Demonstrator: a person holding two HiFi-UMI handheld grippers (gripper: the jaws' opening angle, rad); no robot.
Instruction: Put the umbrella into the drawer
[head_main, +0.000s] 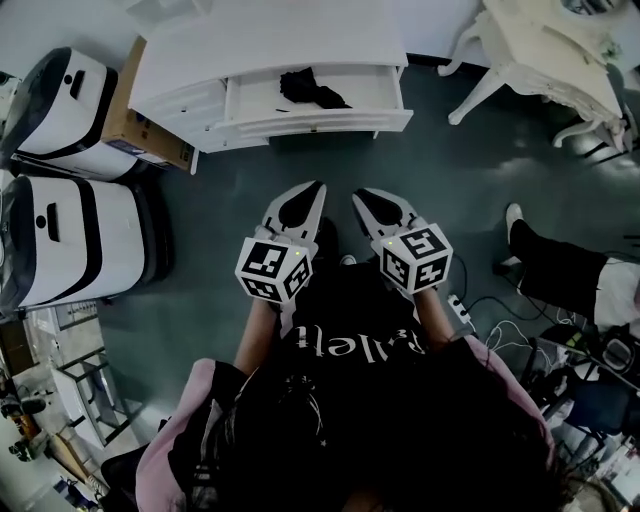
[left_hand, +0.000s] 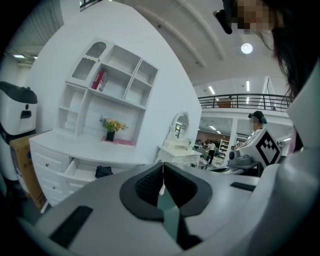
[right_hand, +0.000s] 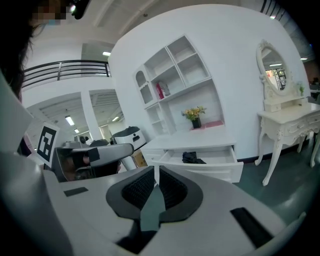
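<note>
A small black umbrella (head_main: 312, 88), folded down into a crumpled bundle, lies inside the white drawer (head_main: 330, 122) that stands pulled open ahead of me, at the top centre of my head view, resting near the middle of its pale floor.

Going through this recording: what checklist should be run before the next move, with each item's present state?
1. Black folded umbrella inside the white dresser drawer: ok.
2. Drawer pushed shut: not ok, it stands pulled out.
3. Left gripper jaws together, nothing between them: ok.
4. Right gripper jaws together, nothing between them: ok.
5. Umbrella low enough to clear the dresser top: cannot tell.
</note>
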